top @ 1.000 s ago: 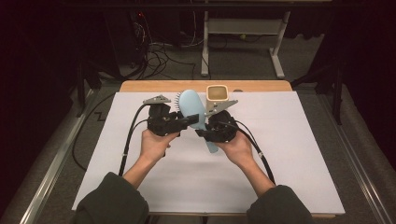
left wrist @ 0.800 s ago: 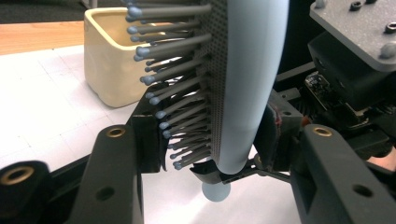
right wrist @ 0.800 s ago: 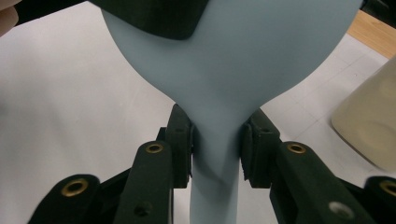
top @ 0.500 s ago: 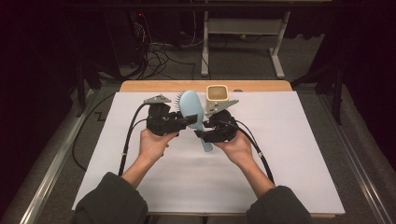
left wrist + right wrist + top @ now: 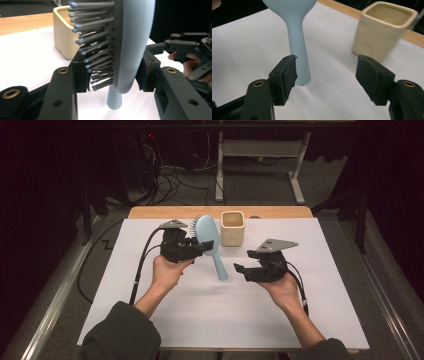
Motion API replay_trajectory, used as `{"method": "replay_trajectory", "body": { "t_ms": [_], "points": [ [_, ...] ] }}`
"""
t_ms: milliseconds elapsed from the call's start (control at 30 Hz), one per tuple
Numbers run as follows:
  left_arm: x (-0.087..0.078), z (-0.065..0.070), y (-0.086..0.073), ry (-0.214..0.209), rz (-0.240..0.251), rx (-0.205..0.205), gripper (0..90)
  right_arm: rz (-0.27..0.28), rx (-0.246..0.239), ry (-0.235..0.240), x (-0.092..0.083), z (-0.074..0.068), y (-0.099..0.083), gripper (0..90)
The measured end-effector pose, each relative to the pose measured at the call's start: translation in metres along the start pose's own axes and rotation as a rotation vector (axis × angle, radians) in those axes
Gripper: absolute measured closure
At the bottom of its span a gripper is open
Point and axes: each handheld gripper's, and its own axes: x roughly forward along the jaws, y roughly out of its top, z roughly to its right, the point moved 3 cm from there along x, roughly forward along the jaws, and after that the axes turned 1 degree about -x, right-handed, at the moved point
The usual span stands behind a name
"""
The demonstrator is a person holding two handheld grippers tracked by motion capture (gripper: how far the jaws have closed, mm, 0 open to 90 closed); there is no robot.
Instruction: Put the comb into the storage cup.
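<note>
A light blue hairbrush hangs above the table, handle pointing down toward me. My left gripper is shut on its head: in the left gripper view the brush sits between the jaws, one pad on the smooth back and the other in the grey bristles, at the left gripper. My right gripper stands off to the right of the handle. Its jaws have just been opening. In its own view the right gripper holds nothing, and the brush handle ends just beyond its left jaw.
A cream square cup stands upright at the back of the white sheet, just right of the brush head; the cup is close ahead of the right gripper. A wooden table edge runs behind it.
The right gripper has let go of the brush handle, opened, and drawn away to the right. The left gripper still grips the brush head and has hardly moved.
</note>
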Motion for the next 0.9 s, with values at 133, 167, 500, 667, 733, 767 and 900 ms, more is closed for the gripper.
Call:
{"method": "replay_trajectory", "body": {
  "t_ms": [133,167,500,667,733,767,900],
  "points": [
    [0.001,0.001,0.004,0.017,-0.001,0.009,53.2,0.043,0.012,-0.019,-0.017,0.007,-0.012,33.9],
    [0.001,0.001,0.005,0.019,-0.001,0.013,53.2,0.052,0.015,-0.023,-0.021,0.009,-0.015,33.8],
    [0.006,0.005,0.015,0.04,-0.002,0.033,53.1,0.107,0.066,-0.052,-0.05,0.018,-0.047,31.8],
    [0.008,0.008,0.021,0.041,0.0,0.046,53.0,0.12,0.081,-0.048,-0.057,0.019,-0.063,30.4],
    [0.01,0.009,0.024,0.047,0.0,0.049,53.0,0.129,0.082,-0.05,-0.06,0.018,-0.069,30.0],
    [0.01,0.009,0.025,0.049,-0.003,0.052,53.0,0.131,0.083,-0.054,-0.061,0.018,-0.072,29.8],
    [0.013,0.01,0.03,0.056,0.0,0.057,52.9,0.132,0.083,-0.061,-0.065,0.017,-0.084,29.5]
  ]
}}
